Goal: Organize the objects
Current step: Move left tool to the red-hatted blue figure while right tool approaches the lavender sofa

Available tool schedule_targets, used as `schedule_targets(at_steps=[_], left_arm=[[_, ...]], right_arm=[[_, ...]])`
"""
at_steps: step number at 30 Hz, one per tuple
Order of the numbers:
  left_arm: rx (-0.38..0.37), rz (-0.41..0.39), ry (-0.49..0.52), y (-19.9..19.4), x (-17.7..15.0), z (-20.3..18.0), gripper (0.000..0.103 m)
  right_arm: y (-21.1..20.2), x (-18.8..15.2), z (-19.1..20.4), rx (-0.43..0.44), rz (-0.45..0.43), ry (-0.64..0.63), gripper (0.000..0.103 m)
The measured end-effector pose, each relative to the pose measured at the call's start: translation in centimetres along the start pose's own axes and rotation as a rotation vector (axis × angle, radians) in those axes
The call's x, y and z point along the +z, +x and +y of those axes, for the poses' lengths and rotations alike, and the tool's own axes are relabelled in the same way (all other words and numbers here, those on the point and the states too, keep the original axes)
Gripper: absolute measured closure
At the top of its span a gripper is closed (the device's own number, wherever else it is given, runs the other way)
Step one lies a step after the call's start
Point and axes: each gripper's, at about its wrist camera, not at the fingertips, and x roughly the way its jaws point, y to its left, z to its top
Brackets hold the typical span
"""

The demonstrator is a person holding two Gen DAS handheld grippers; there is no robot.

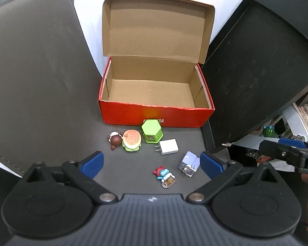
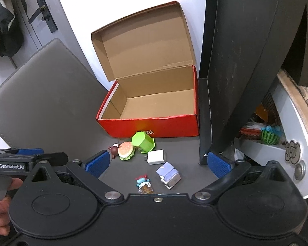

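My left claw (image 1: 152, 163) hung with its blue, ribbed rubber pads spread wide apart, gripping nothing; the right claw (image 2: 158, 163) hung the same way, pads well separated and empty. Both hovered above the dark, matte bench (image 1: 133, 164), which looked smooth and slightly dusty.

At twelve o'clock from the claws sat the cardboard box (image 1: 156, 112), red and glossy outside, plain brown corrugated board inside, its hinged lid standing upright against a white wall. The inside showed only bare board.

Just in front of the red wall stood a lime-green hexagonal tub (image 1: 152, 131) of shiny plastic, almost touching the box. At its nine o'clock lay a rounded burger toy (image 1: 131, 140) with a dimpled bun, pressed against a small brown glossy figurine (image 1: 115, 140). At the tub's five o'clock lay a white, square-edged charger (image 1: 168, 147), its two metal prongs pointing toward nine o'clock. Nearer to me, a pale lilac blocky toy (image 1: 189, 163) lay just beside the left claw's right pad, and at its eight o'clock a little red-and-blue figurine (image 1: 164, 175) lay on its side, apart from the rest.

A grey leather-like chair back (image 1: 37, 71) with stitched edging stood at nine o'clock; a black dusty panel (image 1: 256, 82) rose at two o'clock.
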Motion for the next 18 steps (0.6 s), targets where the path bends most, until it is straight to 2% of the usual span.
schedule_targets(at_steps=[10, 18], left_arm=[[0.002, 0.05, -0.014, 2.7, -0.1, -0.3, 0.003], [-0.003, 0.08, -0.018, 4.7, -0.1, -0.4, 0.005]], right_arm=[[2.9, -0.5, -0.6, -0.003, 0.067, -0.079, 0.004], [4.7, -0.8, -1.4, 0.015, 0.102, -0.055, 0.004]])
